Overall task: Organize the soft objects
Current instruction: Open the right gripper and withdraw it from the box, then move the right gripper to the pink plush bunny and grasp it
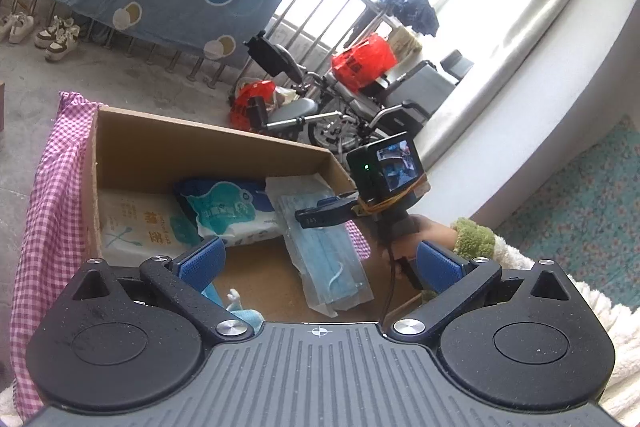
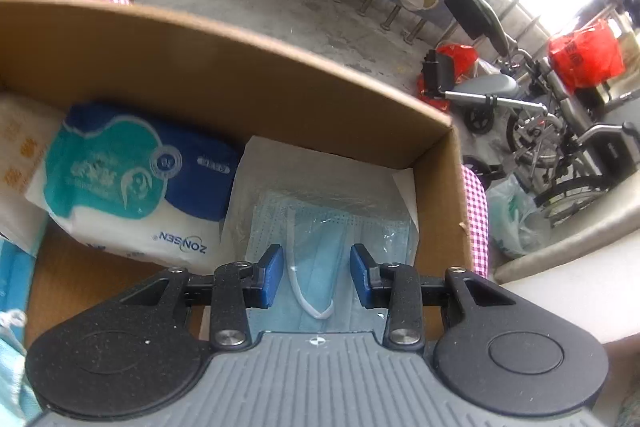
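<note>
Face-mask pack [image 2: 320, 227] — crinkly clear plastic, flat — lies in your cardboard box [image 2: 240, 75] beside the tissue pack [image 2: 120, 179]. Your right gripper [image 2: 316, 275] hangs part-open over it; left gripper [image 1: 320, 263] spread wide, empty.

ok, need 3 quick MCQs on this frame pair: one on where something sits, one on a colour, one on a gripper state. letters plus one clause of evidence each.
1. Where does the face mask pack lie?
A. in the cardboard box
B. on the floor by the shoes
C. on the wheelchair seat

2. What colour is the checked cloth under the box?
A. green and white
B. pink and white
C. black and yellow

3. How does the left gripper stand?
A. shut on a pack
B. shut on nothing
C. open, holding nothing

Answers:
1 A: the pack rests on the box floor beside the tissue pack.
2 B: pink checks show along the box's side.
3 C: its blue pads sit far apart with nothing between them.
</note>
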The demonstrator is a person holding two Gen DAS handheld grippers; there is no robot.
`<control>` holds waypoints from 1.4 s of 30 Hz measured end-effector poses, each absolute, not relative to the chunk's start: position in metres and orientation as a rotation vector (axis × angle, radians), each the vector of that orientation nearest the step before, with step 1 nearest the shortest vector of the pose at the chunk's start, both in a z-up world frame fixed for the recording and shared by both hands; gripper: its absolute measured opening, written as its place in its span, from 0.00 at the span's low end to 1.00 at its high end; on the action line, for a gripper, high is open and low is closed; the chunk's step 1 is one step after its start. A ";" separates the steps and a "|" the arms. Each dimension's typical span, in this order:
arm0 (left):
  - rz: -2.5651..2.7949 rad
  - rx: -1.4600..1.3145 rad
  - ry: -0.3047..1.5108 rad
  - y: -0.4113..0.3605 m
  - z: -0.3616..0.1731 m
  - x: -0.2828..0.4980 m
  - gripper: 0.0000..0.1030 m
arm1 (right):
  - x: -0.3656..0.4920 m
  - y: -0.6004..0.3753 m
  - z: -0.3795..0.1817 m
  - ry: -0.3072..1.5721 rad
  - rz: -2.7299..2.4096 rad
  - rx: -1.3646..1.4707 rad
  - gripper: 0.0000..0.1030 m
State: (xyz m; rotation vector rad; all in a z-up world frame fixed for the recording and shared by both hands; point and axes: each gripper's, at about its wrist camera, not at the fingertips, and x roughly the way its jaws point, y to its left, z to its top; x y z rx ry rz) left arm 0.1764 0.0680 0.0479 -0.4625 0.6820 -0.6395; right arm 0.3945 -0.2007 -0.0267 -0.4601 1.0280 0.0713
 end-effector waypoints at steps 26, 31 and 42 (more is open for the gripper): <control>-0.516 -0.441 0.693 0.095 0.036 0.155 0.99 | 0.300 -0.253 0.075 0.763 0.051 -0.145 0.67; -0.478 -0.449 0.707 0.102 0.036 0.143 0.99 | 0.281 -0.275 0.048 0.814 -0.051 -0.186 0.73; -0.399 -0.395 0.733 0.110 0.034 0.105 0.99 | 0.236 -0.310 0.001 0.984 -0.037 0.162 0.57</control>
